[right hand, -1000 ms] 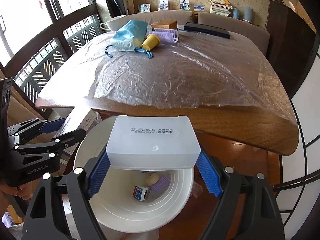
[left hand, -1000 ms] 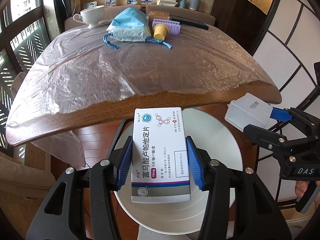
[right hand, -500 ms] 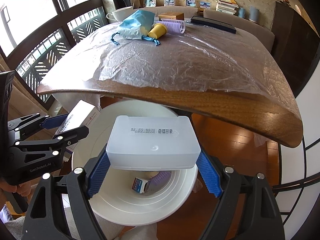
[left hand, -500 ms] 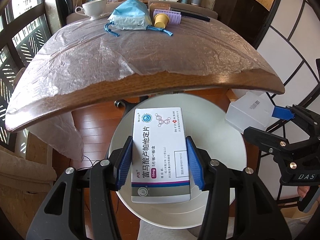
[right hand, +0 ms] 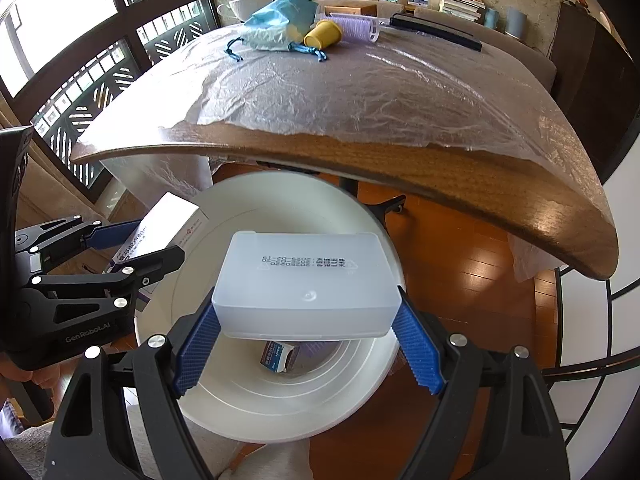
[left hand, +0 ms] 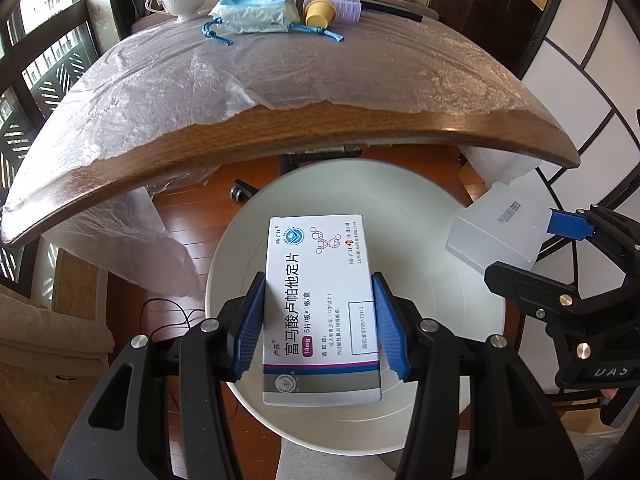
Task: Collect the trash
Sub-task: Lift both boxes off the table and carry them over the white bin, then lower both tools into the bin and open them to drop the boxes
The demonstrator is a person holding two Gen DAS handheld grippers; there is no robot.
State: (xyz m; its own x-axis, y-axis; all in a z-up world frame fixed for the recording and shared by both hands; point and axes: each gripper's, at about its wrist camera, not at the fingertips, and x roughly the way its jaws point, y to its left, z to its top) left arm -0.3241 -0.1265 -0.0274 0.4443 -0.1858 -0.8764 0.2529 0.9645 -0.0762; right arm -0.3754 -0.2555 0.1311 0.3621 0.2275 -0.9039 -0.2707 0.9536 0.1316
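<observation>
**Both grippers hold trash over the white bin**

Only the right wrist view shows a small carton (right hand: pixel 280 356) lying in the white bin (right hand: pixel 256 404). Left gripper (left hand: pixel 320 320), lower centre, clamps the medicine box (left hand: pixel 320 308); right gripper (right hand: pixel 306 344) grips the translucent plastic case (right hand: pixel 306 292). Both tilt steeply downward above the bin, below the tabletop (left hand: pixel 280 140).

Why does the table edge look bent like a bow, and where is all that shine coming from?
In both wrist views the fisheye lens bows the straight table edge and darkens the corners. In the right wrist view, window daylight at upper left is blown out and glints off the plastic sheet. Both held boxes, the medicine box and the translucent box, are sharp.
</observation>
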